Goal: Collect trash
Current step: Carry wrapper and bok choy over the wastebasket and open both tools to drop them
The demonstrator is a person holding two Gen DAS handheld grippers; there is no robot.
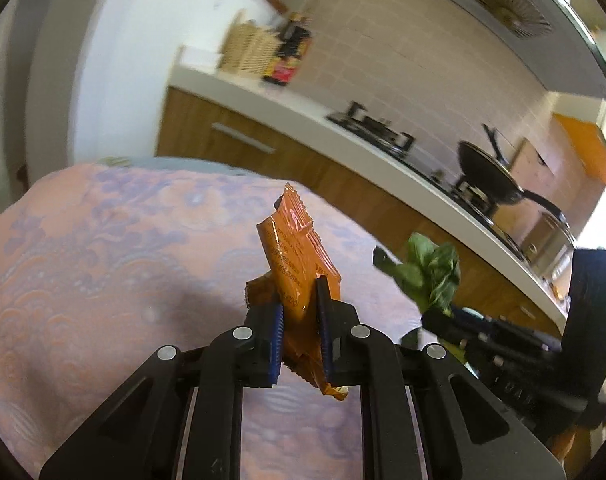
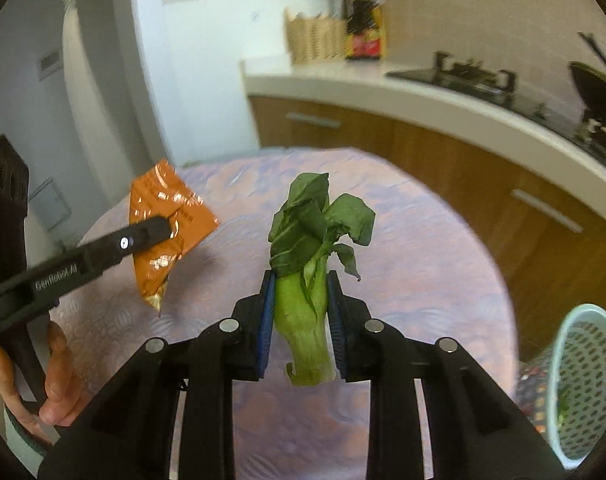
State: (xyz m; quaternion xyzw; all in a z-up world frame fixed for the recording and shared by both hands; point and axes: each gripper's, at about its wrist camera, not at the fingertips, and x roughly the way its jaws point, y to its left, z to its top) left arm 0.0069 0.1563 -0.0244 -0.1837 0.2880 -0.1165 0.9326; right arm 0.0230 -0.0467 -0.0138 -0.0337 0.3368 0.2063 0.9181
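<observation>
An orange snack wrapper (image 1: 295, 248) hangs crumpled above the table, with my left gripper (image 1: 299, 292) shut on its lower half. A wilted green bok choy (image 2: 307, 240) stands upright between the blue pads of my right gripper (image 2: 301, 276), which is shut on its pale stem. Both are held in the air over the pink and purple tablecloth (image 2: 423, 280). In the right wrist view the left gripper (image 2: 163, 228) and the wrapper (image 2: 163, 208) are to the left, a hand (image 2: 51, 360) on the handle. The left wrist view shows the bok choy (image 1: 431, 272) to the right.
A light-blue perforated basket (image 2: 583, 380) stands low at the right, beyond the table's edge. Behind the table runs a white kitchen counter (image 2: 383, 84) with wooden drawers, a gas hob (image 1: 375, 128) and a black pan (image 1: 491, 176). A wicker basket (image 2: 315, 36) sits at the counter's far end.
</observation>
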